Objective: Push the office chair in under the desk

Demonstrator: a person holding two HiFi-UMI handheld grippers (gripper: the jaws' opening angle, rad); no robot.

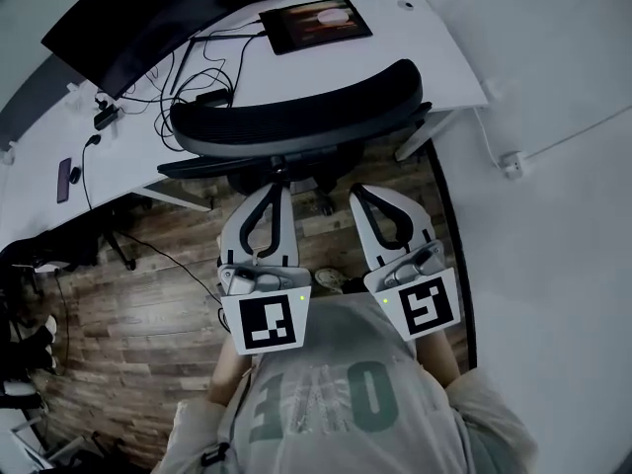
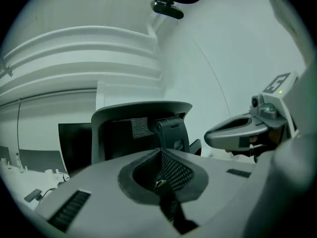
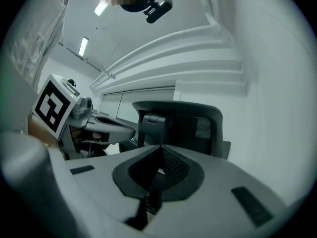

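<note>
A black office chair (image 1: 296, 117) stands with its curved backrest against the front edge of the white desk (image 1: 434, 47), its base showing below. Both grippers are held side by side just behind it, pointing at the chair. My left gripper (image 1: 279, 188) is shut with nothing between its jaws. My right gripper (image 1: 357, 191) is shut and empty too. Neither touches the chair. In the left gripper view the backrest (image 2: 141, 128) rises ahead of the closed tips (image 2: 161, 150), with the right gripper (image 2: 242, 130) beside it. The right gripper view shows the backrest (image 3: 183, 123) beyond its tips (image 3: 161, 147).
On the desk lie a dark monitor (image 1: 128, 28), a tablet-like screen (image 1: 316, 23), tangled cables (image 1: 188, 67) and a phone (image 1: 64, 179). A white wall with an outlet (image 1: 511, 163) runs close on the right. Wood floor (image 1: 148, 294) spreads left, where dark gear (image 1: 25, 255) stands.
</note>
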